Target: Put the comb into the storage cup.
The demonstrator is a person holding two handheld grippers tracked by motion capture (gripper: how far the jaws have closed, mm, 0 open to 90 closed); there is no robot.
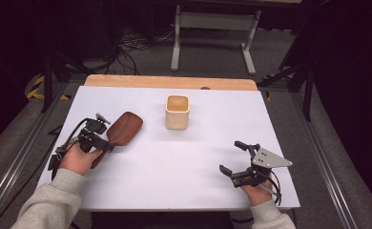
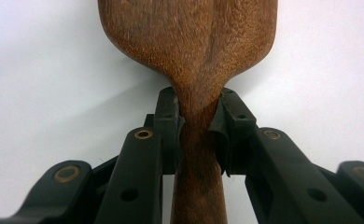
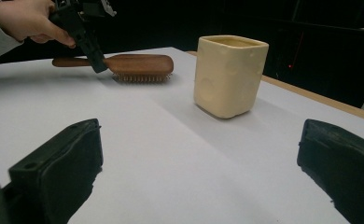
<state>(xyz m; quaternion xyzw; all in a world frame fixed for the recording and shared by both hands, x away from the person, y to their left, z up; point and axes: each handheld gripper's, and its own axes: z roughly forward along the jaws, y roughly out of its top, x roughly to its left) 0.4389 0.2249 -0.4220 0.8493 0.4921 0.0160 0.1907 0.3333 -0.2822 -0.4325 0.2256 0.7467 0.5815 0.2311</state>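
White sheeting covers the bench (image 1: 184, 157), with dark floor and cables beyond. At the left, the left hand-held gripper (image 2: 196, 122) pinches the neck of the wooden hairbrush (image 1: 125, 128), which lies bristles down left of the cream cup (image 1: 177, 111). The right hand-held gripper (image 1: 233, 156) rests near right, jaws spread and empty. Grasping looks done; next probably comes a lift, tipping the brush upright and carrying it right to the cup.
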